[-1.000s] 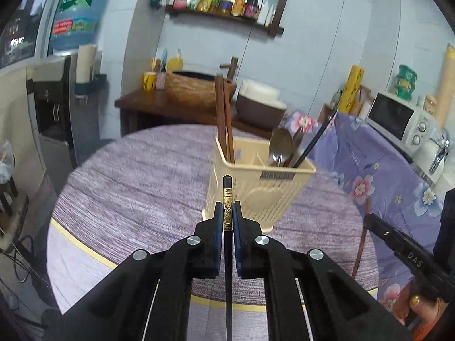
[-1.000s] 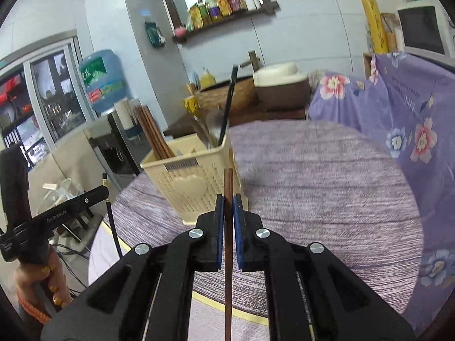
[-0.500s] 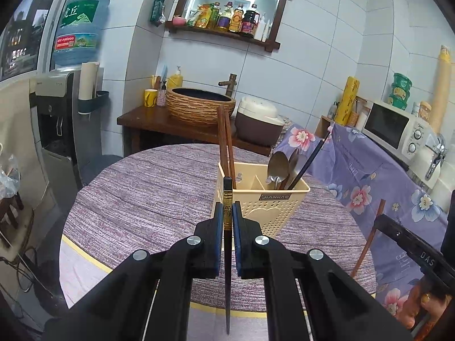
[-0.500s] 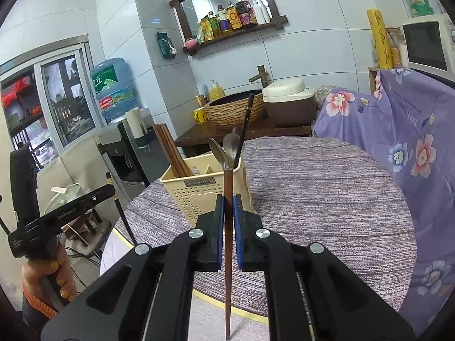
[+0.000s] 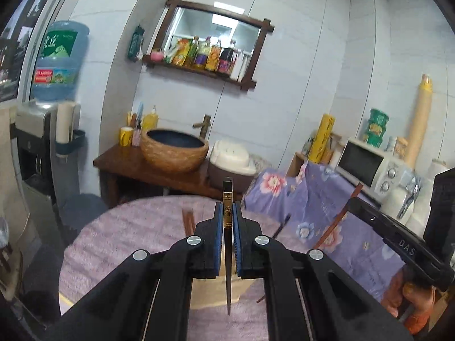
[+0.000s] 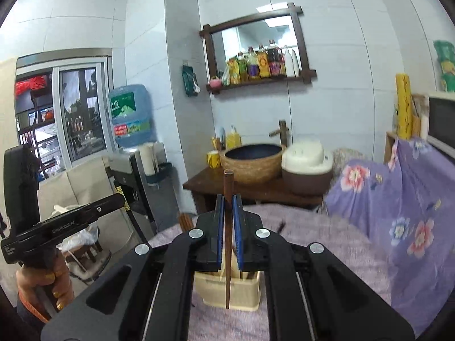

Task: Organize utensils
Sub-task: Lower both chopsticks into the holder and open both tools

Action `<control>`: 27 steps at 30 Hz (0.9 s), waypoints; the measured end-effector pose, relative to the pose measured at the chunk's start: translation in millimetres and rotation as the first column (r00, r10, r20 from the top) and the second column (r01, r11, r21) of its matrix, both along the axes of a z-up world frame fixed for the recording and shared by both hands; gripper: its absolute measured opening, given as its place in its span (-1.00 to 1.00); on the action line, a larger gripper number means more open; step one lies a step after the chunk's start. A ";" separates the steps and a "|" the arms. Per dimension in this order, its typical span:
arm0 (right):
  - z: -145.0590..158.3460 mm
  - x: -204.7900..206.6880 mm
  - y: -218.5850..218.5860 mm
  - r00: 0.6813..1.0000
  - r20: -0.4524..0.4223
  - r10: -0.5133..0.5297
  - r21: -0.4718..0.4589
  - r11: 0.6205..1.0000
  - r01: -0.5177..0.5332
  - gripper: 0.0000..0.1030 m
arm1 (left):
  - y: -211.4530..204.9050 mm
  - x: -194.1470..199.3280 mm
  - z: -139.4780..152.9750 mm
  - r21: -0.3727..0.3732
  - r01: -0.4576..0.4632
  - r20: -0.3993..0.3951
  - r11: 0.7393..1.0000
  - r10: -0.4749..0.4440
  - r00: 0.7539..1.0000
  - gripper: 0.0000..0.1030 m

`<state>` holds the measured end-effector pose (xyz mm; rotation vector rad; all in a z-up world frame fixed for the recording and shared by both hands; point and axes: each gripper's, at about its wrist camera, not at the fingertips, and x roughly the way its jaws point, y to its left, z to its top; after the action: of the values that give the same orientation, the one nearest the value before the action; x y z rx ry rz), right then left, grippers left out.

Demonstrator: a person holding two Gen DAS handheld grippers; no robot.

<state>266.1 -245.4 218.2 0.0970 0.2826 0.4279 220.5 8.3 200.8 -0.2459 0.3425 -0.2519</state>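
Each camera sits just behind its own claw, close above the round worktop [image 5: 136, 227], and faces across its far edge toward the tiled wall. Both views share the mirror shelf [image 5: 210, 39] [image 6: 256, 56], basin [image 5: 173, 149] [image 6: 253, 159] and utensil basket [image 6: 227, 292] below; each sees the other claw at its side.

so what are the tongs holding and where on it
Left tongs grip a black gold-banded chopstick near its top; right tongs grip a brown wooden chopstick likewise.

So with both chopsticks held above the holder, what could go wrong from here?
Both tongs, left and right, grip only a narrow band of the black chopstick and brown chopstick, so either could pivot. The cream holder is largely hidden beneath the tongs, so a tip might miss its compartment.
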 end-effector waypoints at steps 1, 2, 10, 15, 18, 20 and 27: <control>13.7 7.1 3.5 1.000 0.017 -0.010 -0.004 1.000 0.010 -0.85 | -0.2 5.4 11.1 -0.003 -0.007 0.014 1.000 0.007 1.000 -0.85; 23.5 13.0 6.6 0.999 0.032 -0.022 -0.012 1.000 0.022 -0.85 | -1.0 9.2 19.1 0.001 -0.016 0.029 1.000 0.016 0.999 -0.85; 17.1 55.4 23.1 0.999 -0.011 -0.043 -0.024 0.999 0.042 -0.85 | -15.1 39.1 24.3 0.051 -0.071 0.072 0.996 0.067 0.995 -0.85; -26.2 70.0 31.0 0.996 -0.060 -0.070 -0.047 0.997 0.067 -0.85 | -22.6 60.2 -23.4 0.093 -0.099 0.007 0.991 0.099 0.995 -0.85; -51.3 73.8 35.6 0.994 -0.087 -0.070 -0.071 0.995 0.064 -0.85 | -24.0 67.7 -50.6 0.106 -0.116 -0.030 0.988 0.119 0.992 -0.85; -65.8 75.9 37.3 0.992 -0.103 -0.076 -0.084 0.994 0.068 -0.85 | -26.2 70.9 -67.9 0.106 -0.100 -0.066 0.989 0.107 0.992 -0.85; -102.6 84.8 32.0 0.983 -0.165 -0.075 -0.061 0.996 0.066 -0.85 | -33.2 73.0 -102.2 0.126 -0.072 -0.133 0.989 0.089 0.987 -0.85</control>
<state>350.9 -213.5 115.7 0.0887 0.4548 0.3415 293.5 -24.8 98.6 -0.1577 0.4825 -0.1336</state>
